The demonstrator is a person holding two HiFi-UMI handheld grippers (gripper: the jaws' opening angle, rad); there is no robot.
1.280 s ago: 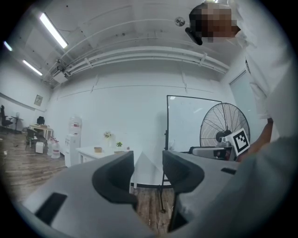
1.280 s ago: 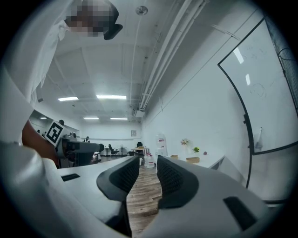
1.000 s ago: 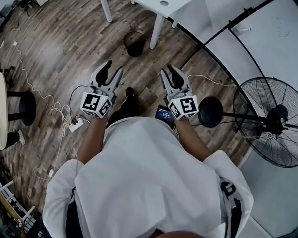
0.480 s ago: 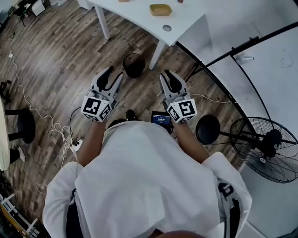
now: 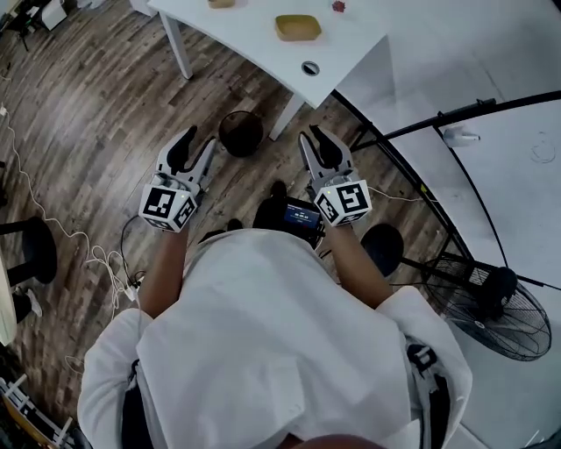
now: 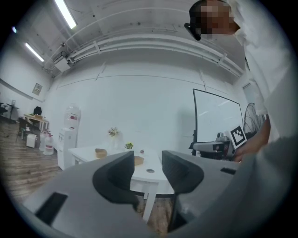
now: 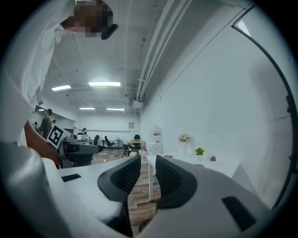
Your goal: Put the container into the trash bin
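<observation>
Floor: wood, carrying trash bin beside table.
Container: sitting on table.
Left gripper, right gripper: the 2 gaping, holding nothing.

Left gripper, right gripper held level, jaws apart.

White shirt; grey left gripper and right gripper carry marker cubes.
</observation>
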